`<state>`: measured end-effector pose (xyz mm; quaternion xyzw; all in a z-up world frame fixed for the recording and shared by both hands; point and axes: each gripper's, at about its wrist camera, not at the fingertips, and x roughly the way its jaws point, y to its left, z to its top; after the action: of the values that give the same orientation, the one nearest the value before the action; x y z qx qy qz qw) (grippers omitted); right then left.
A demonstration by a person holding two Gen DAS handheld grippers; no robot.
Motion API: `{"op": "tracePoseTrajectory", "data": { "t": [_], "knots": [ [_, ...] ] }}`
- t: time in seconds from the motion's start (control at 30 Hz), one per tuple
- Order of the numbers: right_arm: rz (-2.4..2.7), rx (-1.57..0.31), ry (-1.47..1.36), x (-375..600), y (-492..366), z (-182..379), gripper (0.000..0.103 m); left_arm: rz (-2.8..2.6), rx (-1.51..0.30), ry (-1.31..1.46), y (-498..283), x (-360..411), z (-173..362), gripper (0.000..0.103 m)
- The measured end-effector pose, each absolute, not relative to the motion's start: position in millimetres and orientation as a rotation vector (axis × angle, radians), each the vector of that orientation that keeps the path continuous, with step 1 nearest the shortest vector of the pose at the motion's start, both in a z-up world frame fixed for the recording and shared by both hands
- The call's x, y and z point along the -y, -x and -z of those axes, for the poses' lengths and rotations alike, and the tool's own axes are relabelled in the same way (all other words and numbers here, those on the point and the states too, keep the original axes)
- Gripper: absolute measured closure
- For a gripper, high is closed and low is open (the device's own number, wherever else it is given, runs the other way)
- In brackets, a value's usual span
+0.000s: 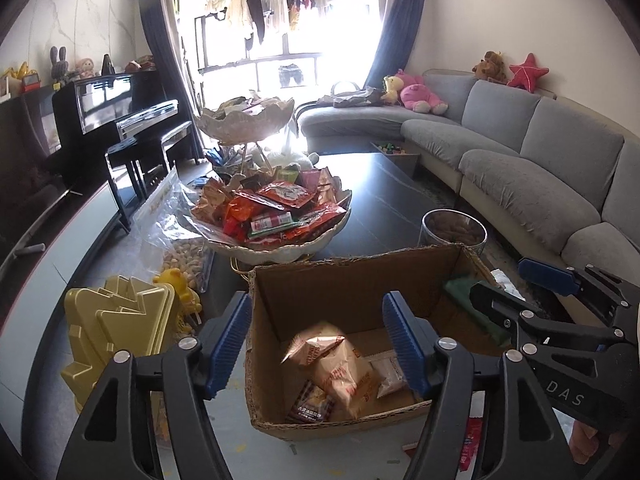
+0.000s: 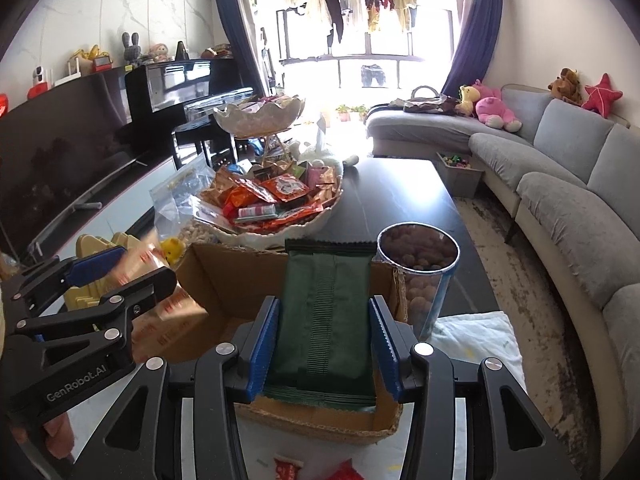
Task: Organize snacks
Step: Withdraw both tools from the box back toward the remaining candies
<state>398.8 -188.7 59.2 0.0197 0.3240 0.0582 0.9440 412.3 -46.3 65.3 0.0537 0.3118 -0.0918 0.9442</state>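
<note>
Green foil wrapping covers the flat snack packet (image 2: 326, 312) seen at the centre of the right wrist view, lying between the blue pads of the right gripper (image 2: 324, 350) over the cardboard box (image 2: 224, 276). Whether the pads press its edges cannot be told; the jaws stand partly spread. The packet is judged light, thin and floppy, its film slippery, so it is best taken by its long edges near the middle. In the left wrist view, the left gripper (image 1: 316, 346) is seen wide and empty at lower centre, above pale snack bags (image 1: 332, 364) lying in the box. These are judged puffy, light and easily crushed. A heaped snack bowl (image 1: 276, 216) stands beyond.
</note>
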Motion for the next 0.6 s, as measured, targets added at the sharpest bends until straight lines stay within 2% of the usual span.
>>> {"op": "tracePoseTrajectory", "data": {
  "t": [0.03, 0.07, 0.17, 0.6],
  "knots": [
    [-0.115, -0.663, -0.044, 189.7, -399.1, -58.2, 0.038, 0.181, -0.63, -0.113, -409.5, 45.6, -65.2, 0.028],
    [-0.112, -0.664, -0.047, 190.5, -398.1, -57.6, 0.038, 0.181, -0.624, -0.115, -406.6, 45.0, -65.5, 0.027],
    [-0.119, -0.656, -0.049, 190.1, -391.5, -57.2, 0.038, 0.182, -0.611, -0.126, -395.2, 44.6, -66.2, 0.022],
    [-0.16, -0.622, -0.052, 185.7, -340.2, -59.9, 0.038, 0.189, -0.534, -0.165, -331.5, 39.5, -76.6, 0.019]
  ]
}}
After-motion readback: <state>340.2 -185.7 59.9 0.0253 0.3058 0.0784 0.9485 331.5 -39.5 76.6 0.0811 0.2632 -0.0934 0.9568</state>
